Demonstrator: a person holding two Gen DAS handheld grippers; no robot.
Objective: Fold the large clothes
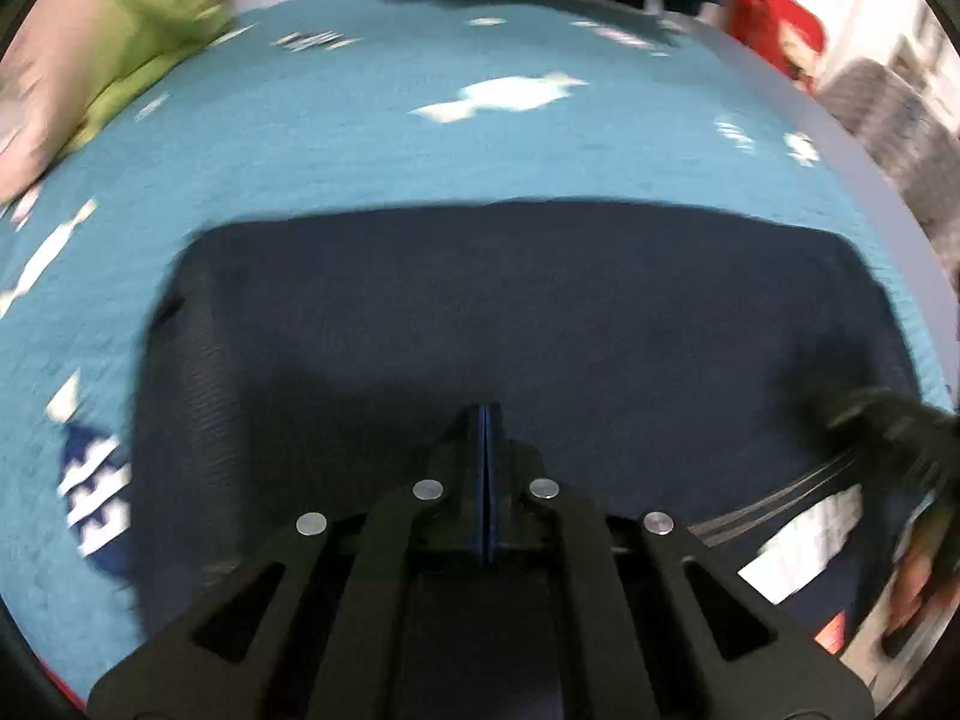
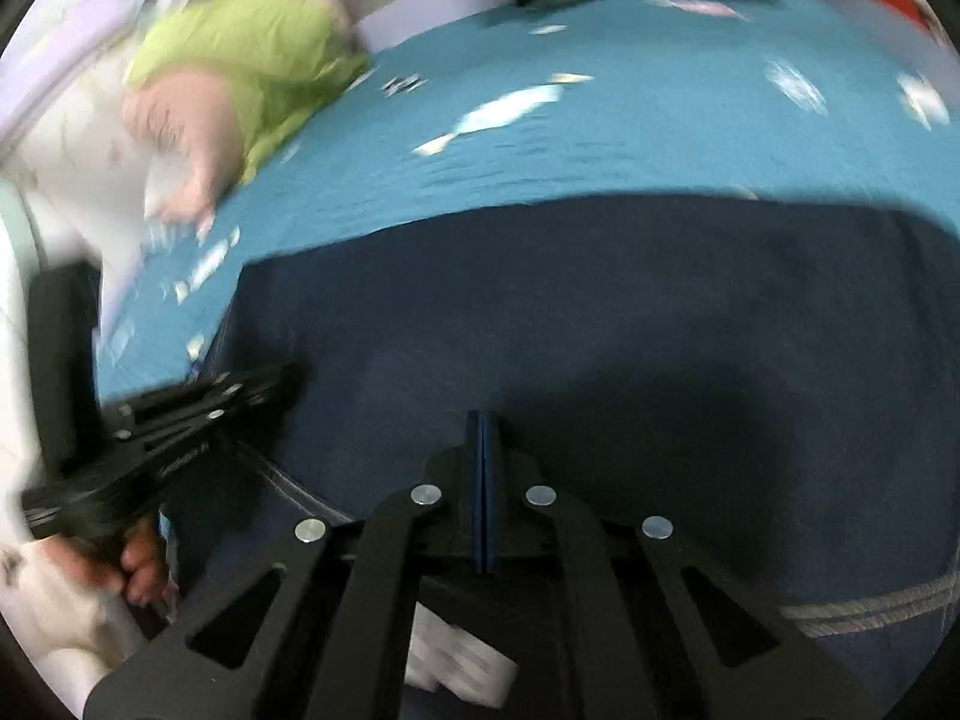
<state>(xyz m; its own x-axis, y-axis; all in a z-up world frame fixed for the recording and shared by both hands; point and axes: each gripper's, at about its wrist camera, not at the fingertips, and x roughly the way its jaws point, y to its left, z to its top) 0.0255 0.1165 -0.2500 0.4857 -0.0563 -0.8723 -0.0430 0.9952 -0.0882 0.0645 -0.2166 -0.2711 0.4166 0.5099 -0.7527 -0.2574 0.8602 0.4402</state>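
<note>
Teal patterned bedspread point(image 1: 336, 156) under the folded navy garment point(image 1: 510, 312); your left gripper point(image 1: 486, 420) and right gripper point(image 2: 483, 420) are closed empty, mid-fold, so next pinch the near edge.

Under me is a bed spread with a teal blanket point(image 1: 336, 138) printed with white shapes. Directly on it lies a dark navy garment point(image 1: 510, 312), laid flat, and a lime-green cloth point(image 2: 252, 48) is bunched at its far-left edge.

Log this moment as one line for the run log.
left gripper: shut | right gripper: shut | navy garment: flat on blue cover
</note>
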